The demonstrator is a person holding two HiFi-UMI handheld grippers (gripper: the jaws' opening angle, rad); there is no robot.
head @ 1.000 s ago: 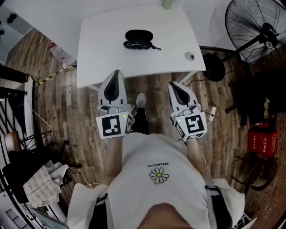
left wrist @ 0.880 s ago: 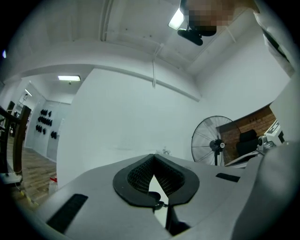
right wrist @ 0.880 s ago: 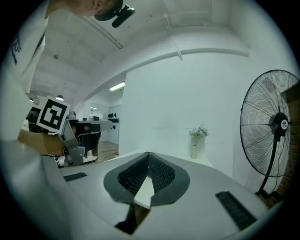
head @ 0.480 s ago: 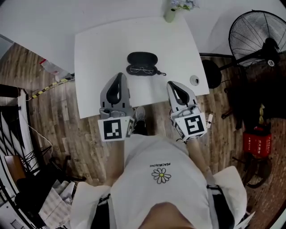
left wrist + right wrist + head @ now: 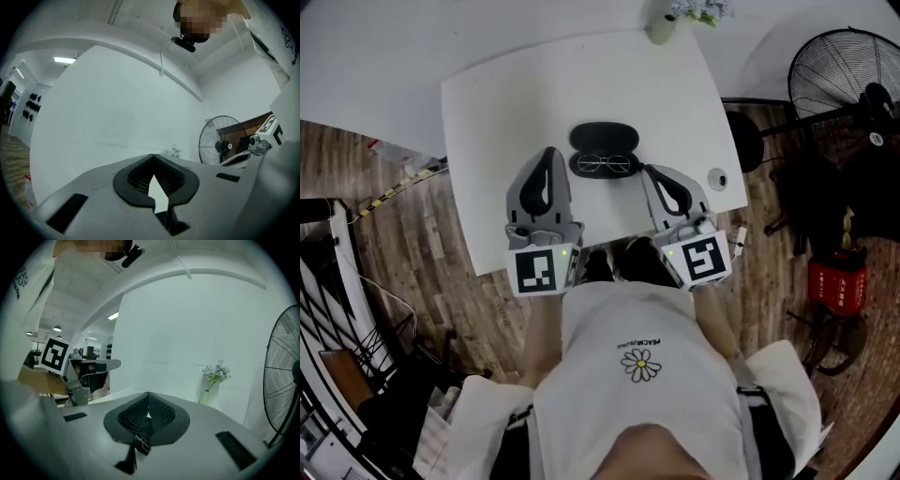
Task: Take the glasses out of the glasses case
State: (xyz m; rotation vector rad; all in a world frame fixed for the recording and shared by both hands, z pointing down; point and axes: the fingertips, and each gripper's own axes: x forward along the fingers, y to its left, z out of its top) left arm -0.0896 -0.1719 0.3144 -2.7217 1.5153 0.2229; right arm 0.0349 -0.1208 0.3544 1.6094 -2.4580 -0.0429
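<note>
Head view overhead; gripper views level, sharing fan (image 5: pixel 839 66).

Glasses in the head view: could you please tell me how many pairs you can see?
1: a pair of glasses lying in the open glasses case on the white table. Nothing seems to hide another.

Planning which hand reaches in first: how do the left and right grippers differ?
The left gripper is left of the glasses case, the right gripper right of it. The left gripper points straight ahead; the right gripper angles inward. Both are shut and empty, tips over the table.
</note>
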